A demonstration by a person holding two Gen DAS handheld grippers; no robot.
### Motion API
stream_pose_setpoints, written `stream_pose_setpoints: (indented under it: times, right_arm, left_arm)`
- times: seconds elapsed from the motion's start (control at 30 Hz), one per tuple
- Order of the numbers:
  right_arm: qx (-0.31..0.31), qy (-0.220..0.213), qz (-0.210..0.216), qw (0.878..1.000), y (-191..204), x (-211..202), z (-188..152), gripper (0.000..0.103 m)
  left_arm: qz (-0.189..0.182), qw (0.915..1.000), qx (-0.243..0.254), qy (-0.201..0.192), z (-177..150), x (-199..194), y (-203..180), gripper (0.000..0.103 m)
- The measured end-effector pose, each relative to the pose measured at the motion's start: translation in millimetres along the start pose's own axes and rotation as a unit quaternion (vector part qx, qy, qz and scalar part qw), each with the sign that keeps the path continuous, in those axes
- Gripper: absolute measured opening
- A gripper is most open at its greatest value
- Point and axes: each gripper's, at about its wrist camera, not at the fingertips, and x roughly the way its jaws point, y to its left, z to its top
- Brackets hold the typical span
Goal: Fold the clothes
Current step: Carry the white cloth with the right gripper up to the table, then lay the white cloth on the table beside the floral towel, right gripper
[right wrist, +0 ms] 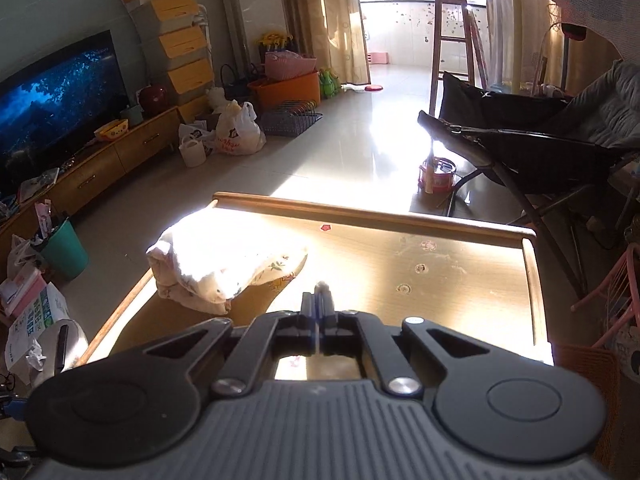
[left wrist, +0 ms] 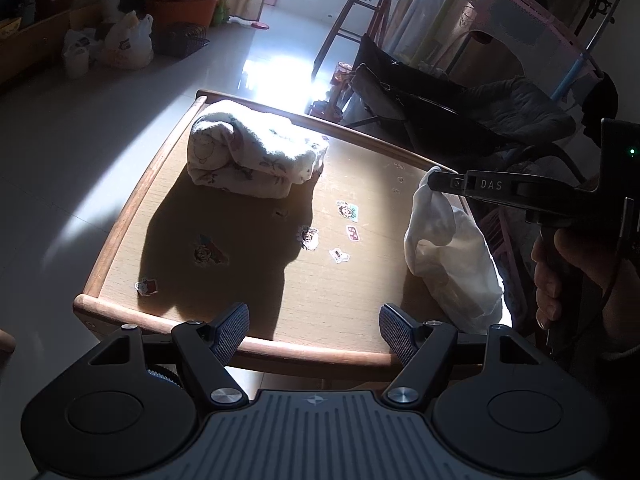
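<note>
A small wooden table point(left wrist: 256, 280) carries a folded floral cloth point(left wrist: 256, 156) at its far left. The same folded cloth point(right wrist: 224, 260) lies in bright sun in the right wrist view. A white garment point(left wrist: 452, 252) hangs at the table's right edge, its lower part resting on the top. My right gripper point(left wrist: 434, 180) is shut on the garment's upper corner, with a hand point(left wrist: 560, 268) on its handle. Seen from its own camera, the right gripper point(right wrist: 322, 292) has its jaws closed and hides the garment. My left gripper point(left wrist: 314, 324) is open over the near table edge, holding nothing.
Stickers point(left wrist: 308, 238) dot the tabletop point(right wrist: 460, 280). A black lounge chair point(right wrist: 540, 140) stands past the far right corner, with a wooden stool point(right wrist: 452, 40) behind it. A TV point(right wrist: 56, 96), plastic bags point(right wrist: 236, 132) and a green bucket point(right wrist: 66, 250) line the left side.
</note>
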Motion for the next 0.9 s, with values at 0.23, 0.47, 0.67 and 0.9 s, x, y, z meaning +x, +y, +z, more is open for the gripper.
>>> stream_pose_setpoints:
  times: [0.23, 0.47, 0.67, 0.9]
  right_arm:
    - [0.041, 0.008, -0.005, 0.999, -7, 20, -5, 0.002]
    - [0.072, -0.004, 0.030, 0.997, -30, 45, 11, 0.002]
    - [0.115, 0.000, 0.042, 0.992, -54, 69, 21, 0.002]
    - [0.189, 0.068, 0.001, 0.980, -74, 87, 28, 0.002]
  left_arm:
    - [0.003, 0.9996, 0.027, -0.004, 28, 26, -11, 0.074]
    - [-0.003, 0.9969, 0.077, -0.017, 103, 76, -32, 0.074]
    - [-0.012, 0.9945, 0.104, -0.007, 159, 124, -56, 0.074]
    - [0.019, 0.9967, 0.036, 0.071, 184, 152, -60, 0.074]
